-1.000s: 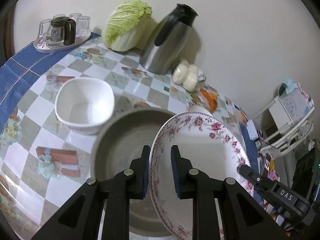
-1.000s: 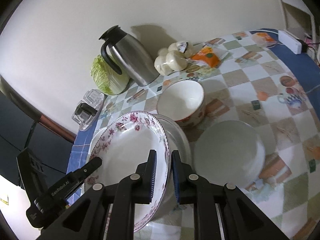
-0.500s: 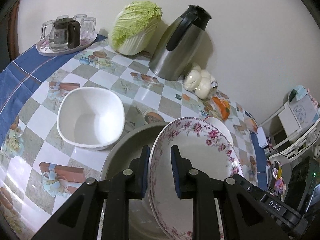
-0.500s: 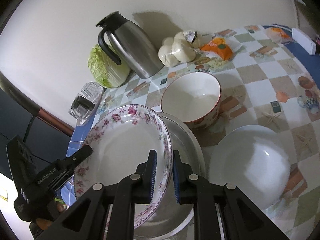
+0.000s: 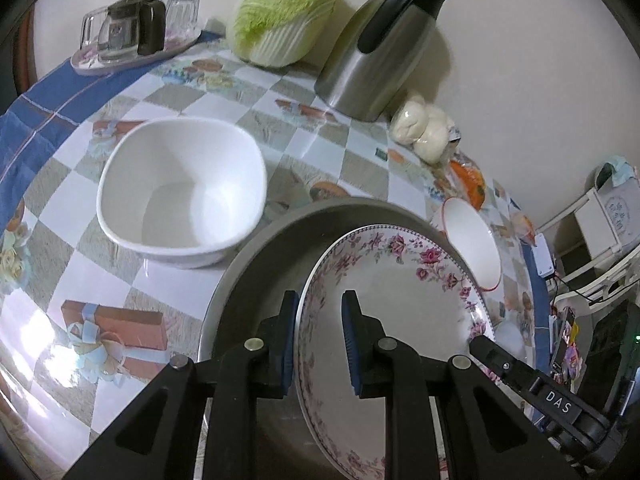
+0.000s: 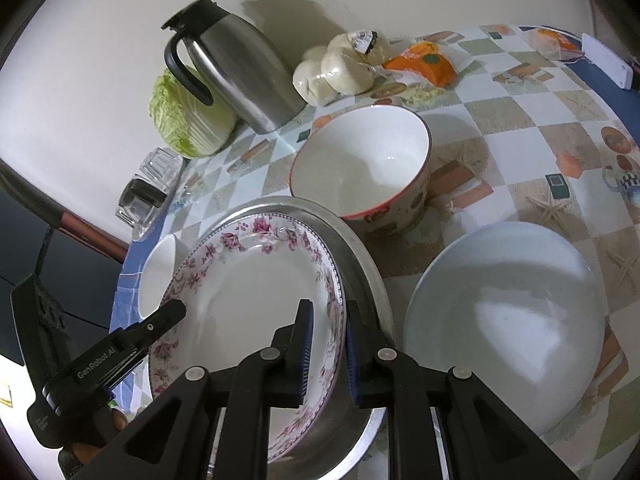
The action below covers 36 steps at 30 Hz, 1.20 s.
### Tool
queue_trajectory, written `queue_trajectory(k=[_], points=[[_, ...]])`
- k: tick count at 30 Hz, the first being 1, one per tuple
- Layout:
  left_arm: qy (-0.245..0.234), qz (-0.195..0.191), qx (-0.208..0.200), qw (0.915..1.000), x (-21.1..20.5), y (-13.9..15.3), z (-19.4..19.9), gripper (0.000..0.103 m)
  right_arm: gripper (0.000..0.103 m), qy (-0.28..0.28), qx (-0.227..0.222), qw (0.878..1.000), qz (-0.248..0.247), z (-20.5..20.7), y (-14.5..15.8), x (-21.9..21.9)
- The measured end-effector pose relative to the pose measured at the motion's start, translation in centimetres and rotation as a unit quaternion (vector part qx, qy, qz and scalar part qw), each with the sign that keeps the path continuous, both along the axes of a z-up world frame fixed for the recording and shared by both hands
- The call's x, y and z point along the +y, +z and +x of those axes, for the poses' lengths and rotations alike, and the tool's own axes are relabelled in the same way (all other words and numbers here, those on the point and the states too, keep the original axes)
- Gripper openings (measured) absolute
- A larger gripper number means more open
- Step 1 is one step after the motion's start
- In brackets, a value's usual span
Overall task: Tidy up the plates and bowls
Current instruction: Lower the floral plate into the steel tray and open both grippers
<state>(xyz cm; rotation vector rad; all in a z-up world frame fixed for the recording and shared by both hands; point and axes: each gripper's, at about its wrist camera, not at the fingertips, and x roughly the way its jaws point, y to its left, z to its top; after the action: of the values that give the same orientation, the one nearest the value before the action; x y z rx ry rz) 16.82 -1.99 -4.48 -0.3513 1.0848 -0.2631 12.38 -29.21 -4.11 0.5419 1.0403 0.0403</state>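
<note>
Checked oilcloth (image 5: pixel 280 92) covers the table, which stands against a pale wall; a blue cloth (image 5: pixel 36 120) shows at its left side. I see both grippers reaching in from opposite sides of one floral plate (image 5: pixel 396 292), each angled down toward the table.

Left gripper (image 5: pixel 318 328): its fingers stand a little apart, astride the plate's left rim. The outer pad lies against the rim; whether the inner pad touches the plate's face I cannot tell. In the right wrist view this gripper's tip (image 6: pixel 172 312) sits over the rim on the plate's far side.

Right gripper (image 6: pixel 324 344): its fingers are nearly closed and pinch the plate's right rim between the blue pads.

The floral plate sits tilted inside a wide metal basin (image 5: pixel 272 264), its right edge close to the basin wall (image 6: pixel 360 264).

Around the basin: a square white bowl (image 5: pixel 180 188) just beside it on the left; a red-rimmed bowl (image 6: pixel 360 168) touching or nearly touching its far edge; a plain white plate (image 6: pixel 504 308) just beside it on the right. Farther back stand a steel jug (image 6: pixel 240 76), a cabbage (image 5: pixel 284 12), wrapped buns (image 6: pixel 340 68), and a tray of glasses (image 5: pixel 132 36). Bare oilcloth lies beyond the white plate, toward the right edge of the table.
</note>
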Motion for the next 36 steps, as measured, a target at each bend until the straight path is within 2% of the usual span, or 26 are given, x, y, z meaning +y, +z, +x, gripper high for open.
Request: queue_trajectory(k=[9,20,23,26,36], points=[[0.014,0.001,0.031,0.9994,0.7,-1.6,0.1,0.021,0.016,0.01,0.016,1.0,-0.015,0.5,-0.9,0.8],[0.023,-0.004,0.025,0.9994,1.2,-1.4,0.2,0.021,0.016,0.025,0.018,0.999,-0.044,0.6,-1.1,1.8],[0.016,0.014,0.024,0.9995,0.8,-1.4,0.2,0.021,0.015,0.022,0.019,0.999,-0.037,0.6,-1.1,1.7],[0.009,0.031,0.025,0.9992,0.4,-1.5,0.2,0.022,0.016,0.019,0.02,0.998,-0.06,0.5,-0.9,1.8],[0.004,0.04,0.03,0.9987,0.3,-1.6,0.1,0.023,0.015,0.016,0.021,0.998,-0.058,0.4,-0.8,1.5]])
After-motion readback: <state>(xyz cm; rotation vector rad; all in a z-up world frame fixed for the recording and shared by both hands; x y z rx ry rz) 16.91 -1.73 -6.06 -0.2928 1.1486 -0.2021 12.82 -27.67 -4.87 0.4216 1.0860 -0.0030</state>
